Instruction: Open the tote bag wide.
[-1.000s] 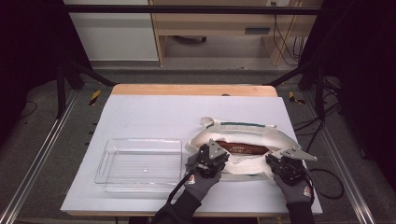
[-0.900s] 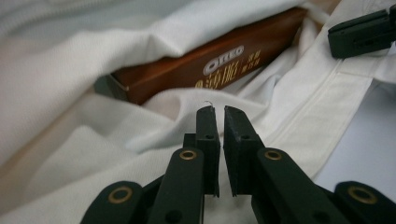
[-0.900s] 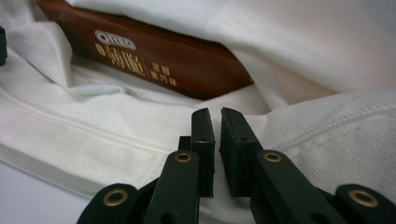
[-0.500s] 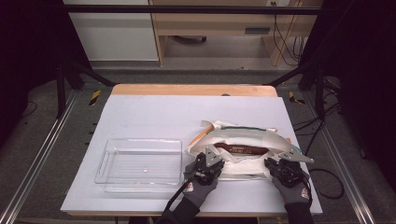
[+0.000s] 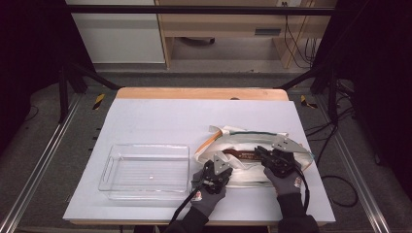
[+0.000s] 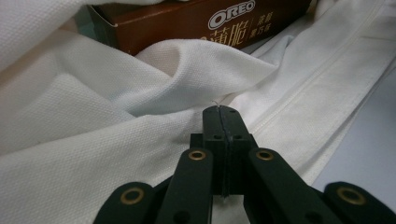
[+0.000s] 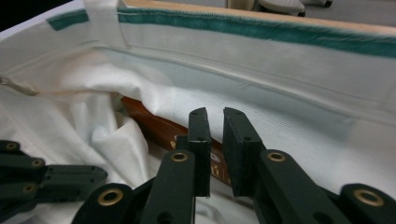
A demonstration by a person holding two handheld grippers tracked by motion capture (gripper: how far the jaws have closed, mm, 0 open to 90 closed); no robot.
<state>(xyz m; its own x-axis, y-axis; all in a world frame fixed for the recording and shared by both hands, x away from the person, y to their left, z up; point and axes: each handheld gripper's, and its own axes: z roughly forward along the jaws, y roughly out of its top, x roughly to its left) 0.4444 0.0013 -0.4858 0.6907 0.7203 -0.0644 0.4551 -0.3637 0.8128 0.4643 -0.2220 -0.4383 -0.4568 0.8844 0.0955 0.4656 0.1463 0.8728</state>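
left tool [image 6: 223,116] pinches white bag [image 6: 93,140]; right tool [image 7: 219,119] slightly open.

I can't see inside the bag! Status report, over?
Left gripper jaws shut on bag cloth. Right gripper slightly open, over Oreo box. Nothing blocking.

Oreo box [image 6: 196,23]: mostly buried in the white cloth bag [image 6: 116,140]. Left gripper view cuts it off at the top edge, lettering partly lost, small print under the logo unreadable. In right gripper view only a brown strip of the box [image 7: 154,126] pokes out from the folds; the rest is behind cloth and the jaws.

Left gripper [image 6: 223,119]: jaws pressed together, can't tell if any cloth is pinched, contact is hidden behind the tips.

High view: box [image 5: 245,155] too small to read, bag interior mostly covered by both grippers and gloves. Forearms cut off at bottom edge.

Clear tray [image 5: 145,167]: walls hard to trace, transparent.
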